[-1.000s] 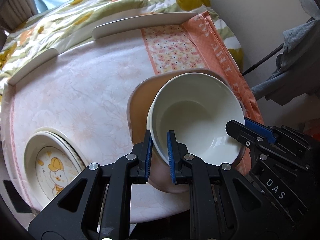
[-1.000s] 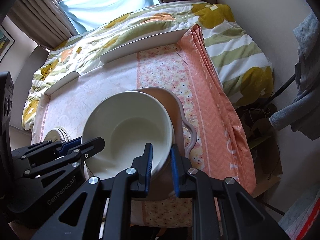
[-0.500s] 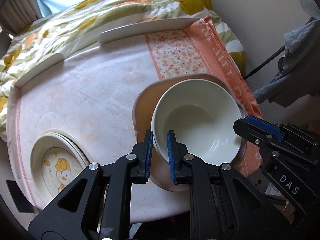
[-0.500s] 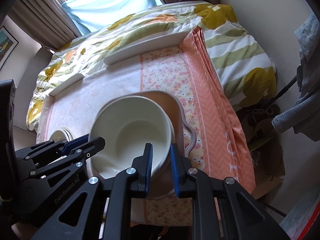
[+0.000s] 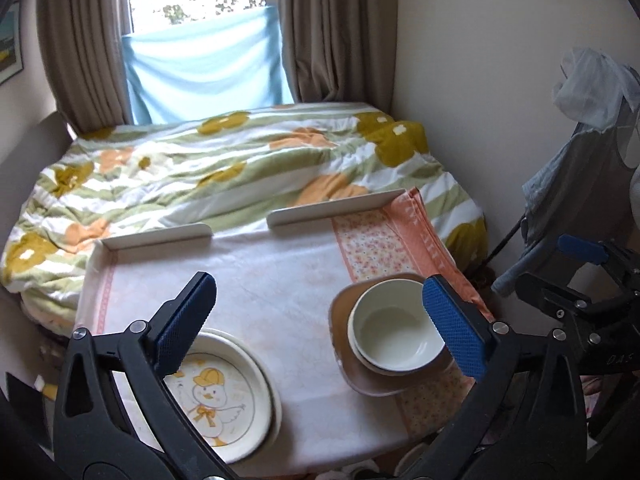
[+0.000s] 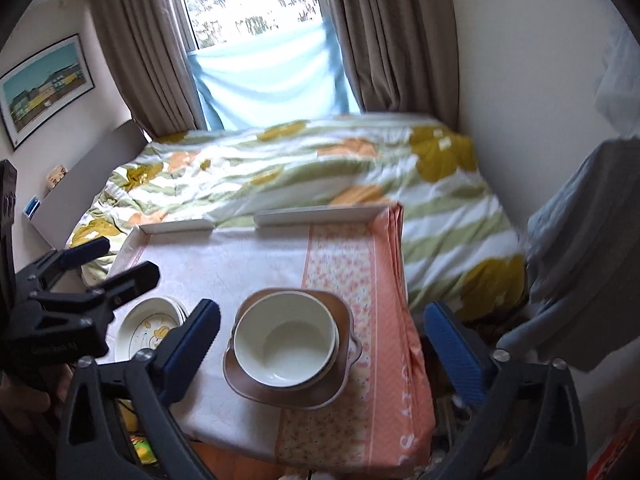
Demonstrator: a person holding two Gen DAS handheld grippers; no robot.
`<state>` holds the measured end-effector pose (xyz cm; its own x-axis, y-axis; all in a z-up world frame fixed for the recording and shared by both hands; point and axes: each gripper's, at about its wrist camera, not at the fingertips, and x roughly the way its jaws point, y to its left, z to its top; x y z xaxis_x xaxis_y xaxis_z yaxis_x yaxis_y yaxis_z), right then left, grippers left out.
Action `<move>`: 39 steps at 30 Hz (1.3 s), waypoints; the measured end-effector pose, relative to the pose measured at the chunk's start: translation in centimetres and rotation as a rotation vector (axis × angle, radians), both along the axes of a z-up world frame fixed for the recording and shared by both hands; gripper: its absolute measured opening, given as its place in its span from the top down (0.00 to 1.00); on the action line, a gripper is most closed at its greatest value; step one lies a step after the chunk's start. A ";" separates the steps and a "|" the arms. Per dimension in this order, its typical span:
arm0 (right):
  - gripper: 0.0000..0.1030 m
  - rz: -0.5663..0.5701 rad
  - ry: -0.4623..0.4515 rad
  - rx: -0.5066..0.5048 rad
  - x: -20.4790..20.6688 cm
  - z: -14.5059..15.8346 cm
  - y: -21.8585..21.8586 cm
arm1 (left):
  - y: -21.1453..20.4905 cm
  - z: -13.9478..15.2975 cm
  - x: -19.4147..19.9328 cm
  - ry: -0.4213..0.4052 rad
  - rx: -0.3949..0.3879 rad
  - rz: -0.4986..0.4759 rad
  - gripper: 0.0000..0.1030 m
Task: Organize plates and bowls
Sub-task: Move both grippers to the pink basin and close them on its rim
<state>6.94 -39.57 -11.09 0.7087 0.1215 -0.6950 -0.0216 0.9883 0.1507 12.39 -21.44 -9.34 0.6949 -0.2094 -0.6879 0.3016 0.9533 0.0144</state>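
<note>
A cream bowl (image 5: 396,332) (image 6: 286,344) rests inside a brown handled dish (image 5: 340,344) (image 6: 248,384) at the table's right side. A stack of cream plates with a duck picture (image 5: 216,396) (image 6: 148,326) lies at the near left. My left gripper (image 5: 320,324) hangs above the table with its jaws opening wide, nothing pressed between them. My right gripper (image 6: 322,344) is also raised, with its jaws opening and the bowl below them untouched. Each gripper also shows in the other's view: the right gripper (image 5: 560,268) and the left gripper (image 6: 110,264).
The table (image 5: 240,228) has a white raised rail at its far edge and a pink and orange cloth. A bed with a floral quilt (image 5: 224,168) lies behind it. Grey clothes (image 5: 580,176) hang at the right by the wall.
Both grippers let go of the bowl's rim, opened wide and rose back from the table. The bowl stays in the brown dish. The views now take in the bed and window.
</note>
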 end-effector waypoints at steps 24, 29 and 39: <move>0.12 -0.087 0.264 -0.133 1.4 -13.6 -1.4 | -0.5 -16.1 0.2 0.267 0.000 0.039 0.11; 0.25 -0.057 0.314 -0.125 2.2 -14.9 -1.2 | -1.2 -17.2 0.3 0.289 0.043 0.045 0.22; 0.50 0.001 0.343 -0.142 4.2 -16.5 0.0 | -1.7 -18.4 1.7 0.288 0.043 0.050 0.52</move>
<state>11.13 -39.61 -27.58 0.4312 0.0074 -0.9022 0.0050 0.9999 0.0106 14.06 -23.14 -27.73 0.4785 -0.1460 -0.8658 0.2519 0.9674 -0.0239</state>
